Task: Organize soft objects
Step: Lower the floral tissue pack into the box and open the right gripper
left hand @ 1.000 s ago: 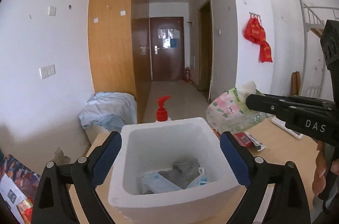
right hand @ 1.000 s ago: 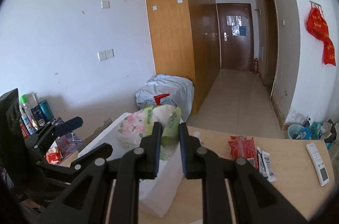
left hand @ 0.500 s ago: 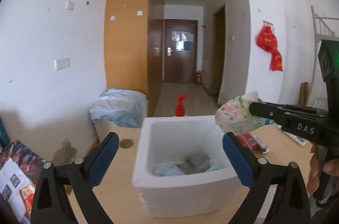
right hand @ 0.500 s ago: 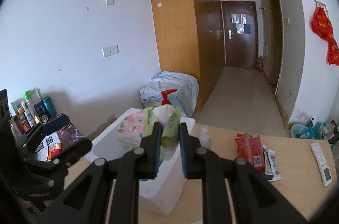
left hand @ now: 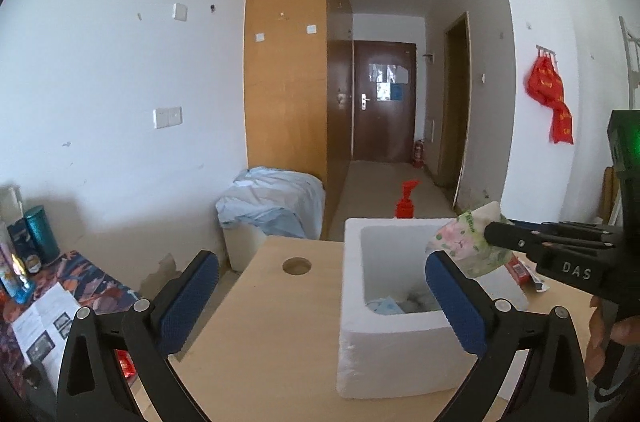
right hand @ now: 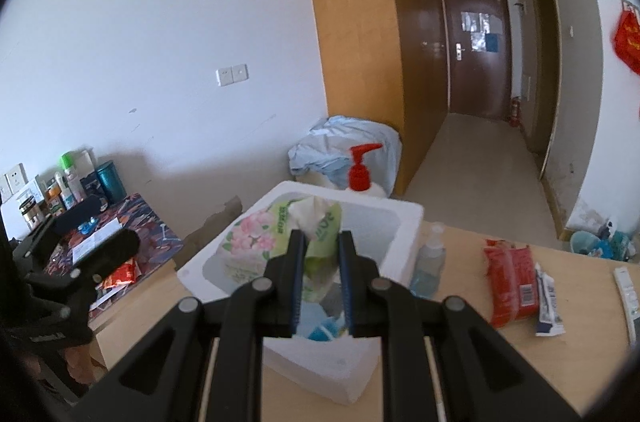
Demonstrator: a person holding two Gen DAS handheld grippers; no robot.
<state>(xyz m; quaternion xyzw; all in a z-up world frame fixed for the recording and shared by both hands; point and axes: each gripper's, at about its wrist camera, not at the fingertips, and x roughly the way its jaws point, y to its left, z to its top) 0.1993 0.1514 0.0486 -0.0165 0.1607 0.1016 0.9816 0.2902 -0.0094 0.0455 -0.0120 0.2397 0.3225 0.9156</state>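
Left gripper (left hand: 320, 296): fingers wide apart, holding nothing, left of foam box (left hand: 404, 350). Tissue pack (right hand: 280, 234): clamped between right gripper (right hand: 322, 286) fingers, suspended over foam box opening. Red pump bottle (right hand: 361, 170): just behind foam box. Red packet (right hand: 510, 284): on table, right of foam box.

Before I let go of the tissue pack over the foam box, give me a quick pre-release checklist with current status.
1. Right gripper shut on the tissue pack: ok.
2. Pack above the foam box opening: ok.
3. Left gripper open, holding nothing: ok.
4. Left fingers clear of the drop path: cannot tell; one finger overlaps the box in the left wrist view.
5. Room inside above the face masks: ok.
6. Pump bottle behind the box, out of the way: ok.
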